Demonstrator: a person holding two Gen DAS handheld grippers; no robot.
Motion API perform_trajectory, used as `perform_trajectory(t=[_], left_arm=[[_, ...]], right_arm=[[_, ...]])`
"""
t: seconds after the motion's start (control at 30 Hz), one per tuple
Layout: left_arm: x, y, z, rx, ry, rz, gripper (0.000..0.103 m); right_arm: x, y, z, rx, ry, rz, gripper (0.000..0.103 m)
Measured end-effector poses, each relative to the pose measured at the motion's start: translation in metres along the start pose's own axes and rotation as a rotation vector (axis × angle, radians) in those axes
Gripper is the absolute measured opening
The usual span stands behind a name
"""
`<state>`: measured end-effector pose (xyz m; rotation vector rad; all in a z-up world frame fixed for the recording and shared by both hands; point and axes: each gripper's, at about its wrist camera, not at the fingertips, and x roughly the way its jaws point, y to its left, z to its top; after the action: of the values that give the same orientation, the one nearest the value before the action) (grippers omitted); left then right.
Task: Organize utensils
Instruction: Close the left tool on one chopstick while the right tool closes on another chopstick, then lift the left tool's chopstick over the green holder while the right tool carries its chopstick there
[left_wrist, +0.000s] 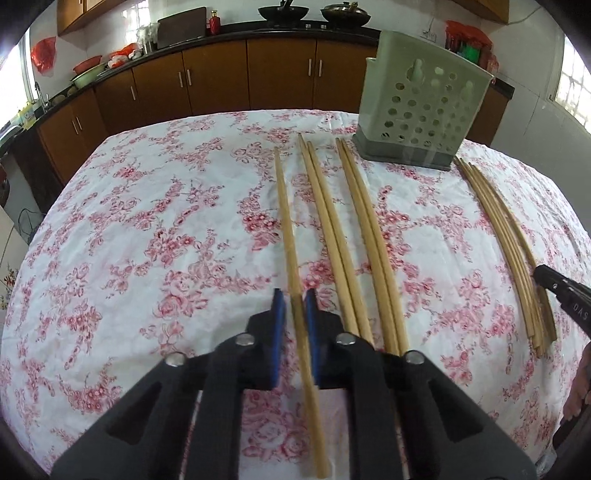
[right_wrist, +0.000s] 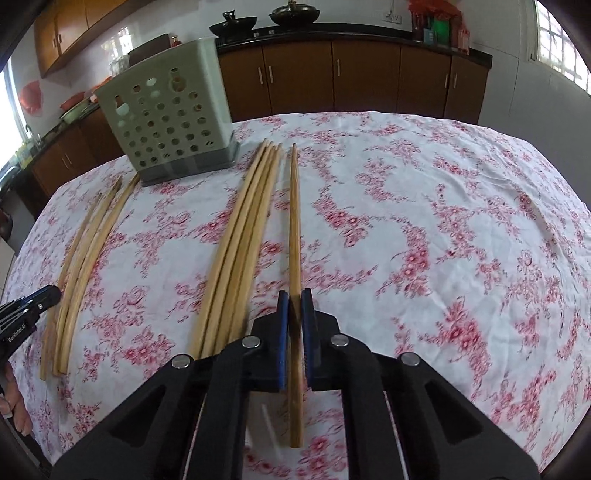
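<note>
Wooden chopsticks lie lengthwise on a floral tablecloth (left_wrist: 147, 221). My left gripper (left_wrist: 294, 299) is shut on a single chopstick (left_wrist: 286, 221) that points away from me. To its right lie two pairs of chopsticks (left_wrist: 343, 236) and a far bundle (left_wrist: 506, 243). My right gripper (right_wrist: 294, 301) is shut on another single chopstick (right_wrist: 294, 221). A bundle of several chopsticks (right_wrist: 243, 236) lies left of it. A grey-green perforated utensil holder (left_wrist: 421, 107) stands upright at the back, also in the right wrist view (right_wrist: 170, 114).
The left gripper's tip (right_wrist: 33, 299) shows at the left edge of the right wrist view beside more chopsticks (right_wrist: 85, 258). The right gripper's tip (left_wrist: 554, 280) shows at the right edge of the left wrist view. Brown kitchen cabinets (left_wrist: 221, 74) run behind the table.
</note>
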<state>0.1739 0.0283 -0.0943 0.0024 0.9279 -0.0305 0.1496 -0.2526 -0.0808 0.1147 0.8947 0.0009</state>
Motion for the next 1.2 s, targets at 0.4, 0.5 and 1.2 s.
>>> perform_trajectory(t=[0.4,0.5,1.2], left_arm=[[0.021,0.030,0.026,-0.020,-0.031,0.052,0.009],[0.020,0.031,0.025,-0.018,-0.029,0.047,0.010],[-0.081,0.041,0.063,-0.061,-0.276,-0.008,0.008]], right_arm=[[0.017,-0.029,0.022,0.031,-0.035,-0.056,0.008],[0.016,-0.031,0.021,0.038,-0.036,-0.045,0.008],[-0.077,-0.034,0.064,0.038,-0.311,-0.004,0.008]])
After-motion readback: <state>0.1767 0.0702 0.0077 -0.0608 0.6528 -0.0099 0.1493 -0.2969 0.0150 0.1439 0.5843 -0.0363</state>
